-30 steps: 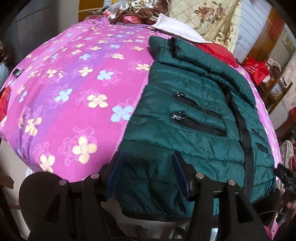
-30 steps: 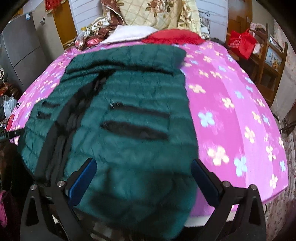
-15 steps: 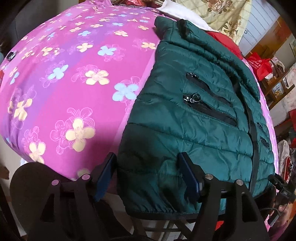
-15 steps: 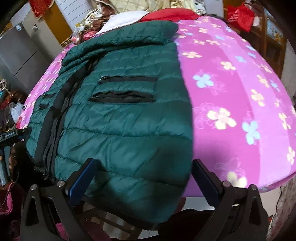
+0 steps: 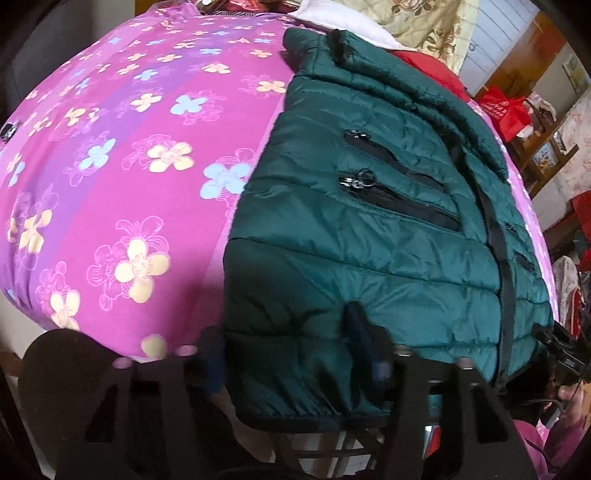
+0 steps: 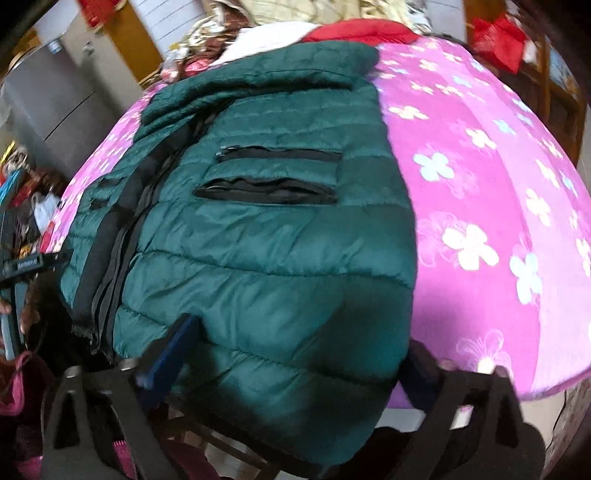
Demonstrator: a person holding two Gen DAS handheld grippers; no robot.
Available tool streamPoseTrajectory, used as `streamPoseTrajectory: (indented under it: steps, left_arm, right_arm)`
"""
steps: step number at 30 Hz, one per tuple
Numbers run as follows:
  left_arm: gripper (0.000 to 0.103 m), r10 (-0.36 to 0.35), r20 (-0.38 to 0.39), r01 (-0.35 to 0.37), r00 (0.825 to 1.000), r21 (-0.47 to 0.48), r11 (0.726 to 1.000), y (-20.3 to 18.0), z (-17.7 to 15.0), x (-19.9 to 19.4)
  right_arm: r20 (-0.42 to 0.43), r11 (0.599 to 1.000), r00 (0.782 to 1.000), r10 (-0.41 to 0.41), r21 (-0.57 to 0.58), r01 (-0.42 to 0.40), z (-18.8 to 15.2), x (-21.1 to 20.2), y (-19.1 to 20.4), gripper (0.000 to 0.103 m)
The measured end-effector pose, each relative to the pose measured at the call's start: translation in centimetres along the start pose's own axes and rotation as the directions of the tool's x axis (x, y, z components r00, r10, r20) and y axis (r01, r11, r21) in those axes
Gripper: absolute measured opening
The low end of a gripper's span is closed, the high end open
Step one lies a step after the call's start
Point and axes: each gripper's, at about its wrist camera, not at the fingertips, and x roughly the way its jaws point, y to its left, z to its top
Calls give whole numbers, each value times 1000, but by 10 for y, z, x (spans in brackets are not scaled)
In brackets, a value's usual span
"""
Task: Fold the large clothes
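my left hand-held gripper [image 5: 291, 354] stands over the near left corner of the green quilted jacket [image 5: 369, 229]; its jaws have just been closing and now sit at a middling gap with the hem corner between them, the right finger [image 5: 364, 343] lying on the fabric, the left finger [image 5: 212, 363] just off the jacket's side edge. whether the pads press i cannot tell. my right hand-held gripper [image 6: 291, 360] straddles the near right corner of the same jacket [image 6: 273, 258]; its jaws have just been closing too yet stand wide, the left finger [image 6: 166, 354] on the quilting, the right finger [image 6: 419, 369] at the side edge. the jacket lies flat, front up, on a bed with a pink flowered sheet [image 5: 129, 166], collar at the far end, hem hanging over the near edge. two zip pockets [image 5: 399, 195] show on each front panel; those in the left view gape slightly, contents not visible. bare sheet lies open to the left of the jacket in the left view and to its right [image 6: 480, 184] in the right view. a red cloth [image 6: 362, 29] and a white pillow [image 5: 343, 18] lie past the collar.
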Motion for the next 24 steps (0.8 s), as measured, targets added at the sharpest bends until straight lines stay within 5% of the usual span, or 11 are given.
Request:
streamPoseTrajectory:
  steps: [4,5,8,24]
  left_arm:
    - [5,40,59,-41,997,24,999,-8,0,-12]
    - [2,37,74,-39,997,25,999,-9,1,-16]
    - [0,6,132,-10,991,29,1000,-13,7,-36]
    - [0,4,399,-8,917,10,1000,-42,84,-96]
  right_arm:
    - [36,999,999,-11,-46,13,4,-7,6,50]
    - [50,999,999,-14,-45,16,6,-10,6,40]
    - [79,999,997,5,-50,-1,13,-21,3,30]
    - [346,998,938,-8,-50,27,92,-90,7,28]
